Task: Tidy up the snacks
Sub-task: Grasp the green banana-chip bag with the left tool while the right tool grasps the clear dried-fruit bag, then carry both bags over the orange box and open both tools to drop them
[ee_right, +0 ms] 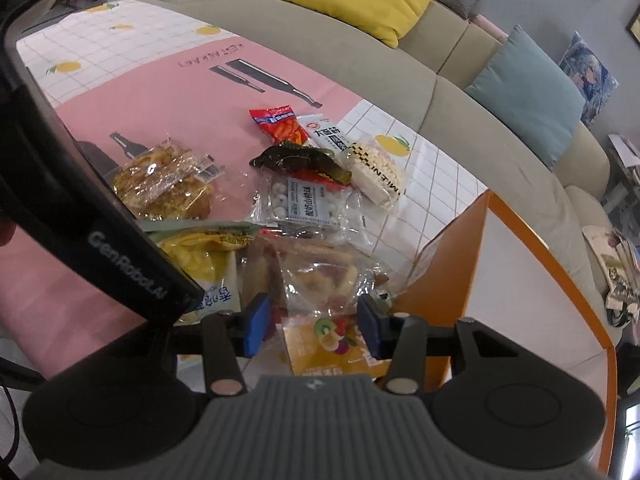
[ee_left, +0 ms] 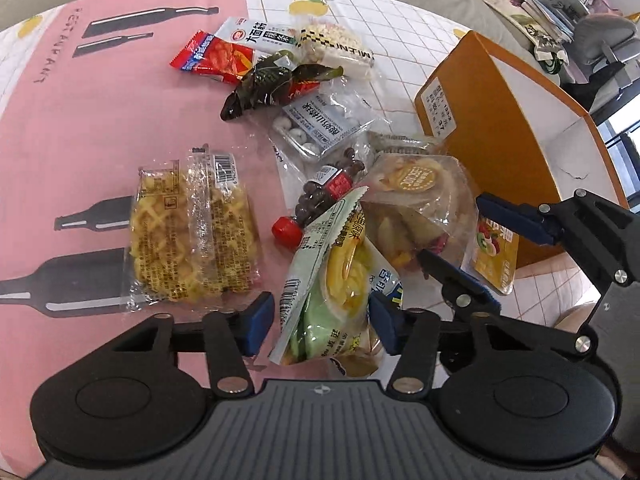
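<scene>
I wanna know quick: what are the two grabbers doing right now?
Left gripper: open around the green snack bag.
Right gripper: open around the clear fruit-snack bag.

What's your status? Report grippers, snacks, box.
Left gripper open astride green packet. Right gripper open around fruit bag. Orange box beside pile, still without snacks.
</scene>
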Tool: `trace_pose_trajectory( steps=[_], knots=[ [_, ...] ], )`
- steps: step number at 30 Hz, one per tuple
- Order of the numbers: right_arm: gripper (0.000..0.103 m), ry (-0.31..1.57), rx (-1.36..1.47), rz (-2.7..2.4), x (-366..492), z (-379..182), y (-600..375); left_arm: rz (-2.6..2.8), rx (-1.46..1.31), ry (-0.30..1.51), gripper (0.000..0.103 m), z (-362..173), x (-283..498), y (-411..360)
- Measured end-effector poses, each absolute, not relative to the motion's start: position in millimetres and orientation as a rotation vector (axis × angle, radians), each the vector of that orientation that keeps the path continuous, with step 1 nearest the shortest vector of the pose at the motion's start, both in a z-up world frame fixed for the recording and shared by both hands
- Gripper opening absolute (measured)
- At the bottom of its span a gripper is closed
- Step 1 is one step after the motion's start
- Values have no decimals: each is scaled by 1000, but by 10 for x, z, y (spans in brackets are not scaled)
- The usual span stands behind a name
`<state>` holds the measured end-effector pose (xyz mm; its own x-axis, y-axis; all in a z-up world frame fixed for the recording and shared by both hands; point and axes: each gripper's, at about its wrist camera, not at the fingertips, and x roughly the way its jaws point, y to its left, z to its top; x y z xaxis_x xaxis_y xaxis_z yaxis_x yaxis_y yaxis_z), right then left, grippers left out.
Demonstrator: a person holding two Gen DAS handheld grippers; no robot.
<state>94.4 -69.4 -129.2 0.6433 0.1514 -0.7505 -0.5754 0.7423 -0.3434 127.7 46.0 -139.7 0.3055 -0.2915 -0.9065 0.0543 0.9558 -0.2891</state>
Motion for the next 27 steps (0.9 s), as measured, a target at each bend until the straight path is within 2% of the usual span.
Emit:
trace_pose_trajectory(
  steps=[1,5,9,11,12,13,18,27],
  knots=[
    [47,762,-615,445,943,-1310,-680,-227,-227,1242,54,-1401,1276,460],
    [43,733,-661,440,914,-1344,-619,-215,-239,1235,49,-1382,1257,460],
    [27,699,-697,450,844,-1336,-580,-195,-235,1220,40,-1322,1234,482],
    [23,687,-712,446,817,-1339,-561,-185,-238,1208,35,-1282,1213,504],
    [21,690,-712,444,818,-1340,-558,-178,-236,1201,34,-1260,1202,513],
    [12,694,-705,441,825,-1336,-564,-171,-232,1194,33,-1237,1188,523],
    [0,684,-688,433,811,-1236,-580,-128,-224,1144,30,-1080,1127,609],
    [0,725,-507,413,861,-934,-714,-67,-242,1062,29,-788,956,780]
  ],
)
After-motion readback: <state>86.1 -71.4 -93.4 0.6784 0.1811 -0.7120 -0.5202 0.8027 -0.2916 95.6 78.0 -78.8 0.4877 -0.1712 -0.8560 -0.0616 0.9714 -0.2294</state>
